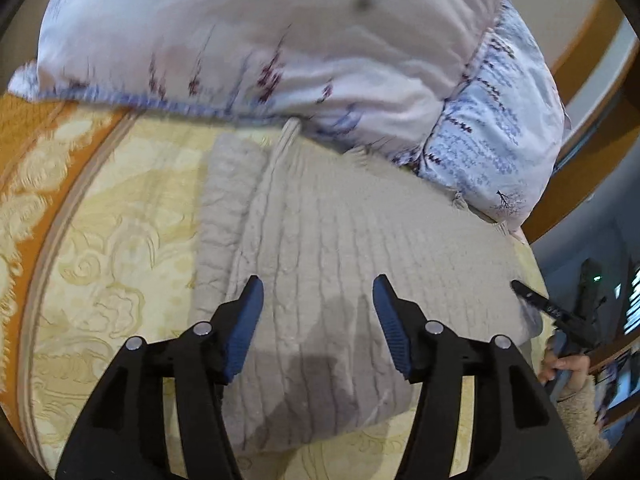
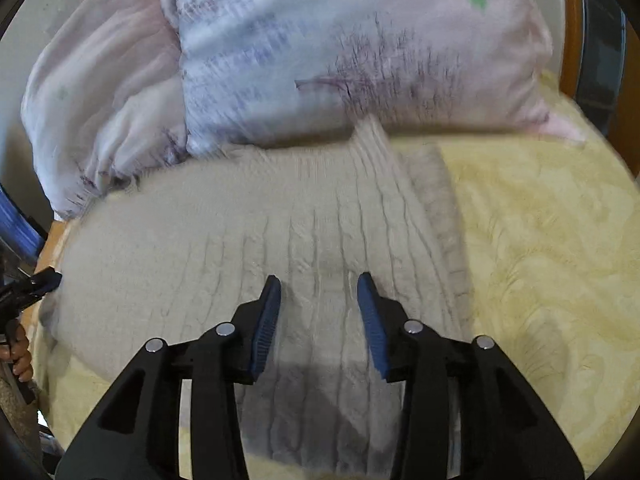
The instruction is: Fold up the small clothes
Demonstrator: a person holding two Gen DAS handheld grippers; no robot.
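Note:
A beige cable-knit sweater [image 1: 328,240] lies flat on a yellow patterned bedspread [image 1: 120,240]. It also shows in the right wrist view [image 2: 240,248]. My left gripper [image 1: 318,290] is open and empty, hovering just above the sweater's near part. My right gripper [image 2: 319,286] is open and empty above the sweater too. The other gripper's tip shows at the right edge of the left wrist view [image 1: 532,298] and at the left edge of the right wrist view [image 2: 44,280].
A large pale floral pillow [image 1: 260,40] lies against the sweater's far edge, also in the right wrist view [image 2: 340,48]. A wooden bed frame [image 1: 588,36] curves at the far right. The bedspread [image 2: 540,240] extends right of the sweater.

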